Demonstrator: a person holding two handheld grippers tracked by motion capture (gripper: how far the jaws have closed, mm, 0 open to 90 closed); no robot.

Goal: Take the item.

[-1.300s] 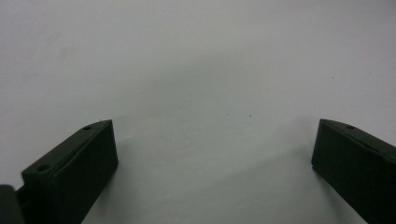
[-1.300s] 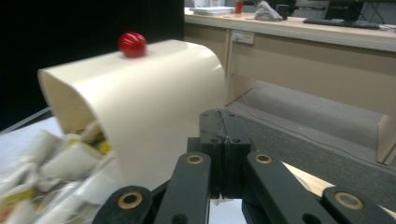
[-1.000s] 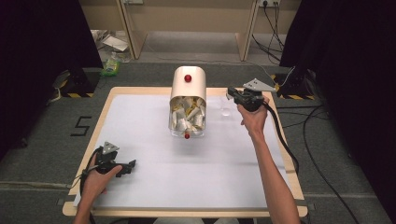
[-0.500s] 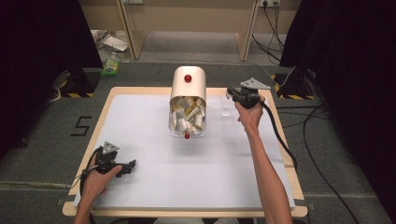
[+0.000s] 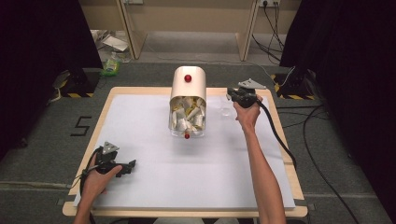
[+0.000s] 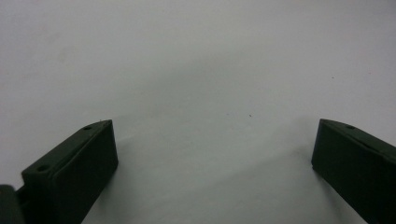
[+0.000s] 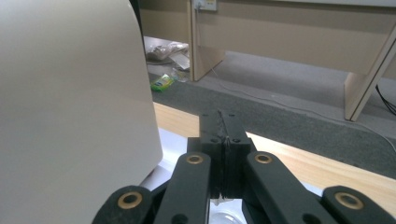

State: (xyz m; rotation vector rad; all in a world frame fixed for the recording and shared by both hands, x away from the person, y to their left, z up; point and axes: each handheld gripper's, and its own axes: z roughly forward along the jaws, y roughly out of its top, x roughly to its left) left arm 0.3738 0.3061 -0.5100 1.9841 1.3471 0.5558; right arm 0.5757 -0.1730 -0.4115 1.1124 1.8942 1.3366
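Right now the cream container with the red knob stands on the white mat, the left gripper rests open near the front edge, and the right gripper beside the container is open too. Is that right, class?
Not quite. The right gripper is shut, its jaws pressed together in the right gripper view. The cream container stands on the white mat, and the left gripper rests open near the front.

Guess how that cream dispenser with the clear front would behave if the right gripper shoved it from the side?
The dispenser is taller than it is wide, so a high push may tip it rather than slide it. Its clear front is packed with small packets, which probably adds weight low down. The smooth shell looks slippery for the shut right gripper.
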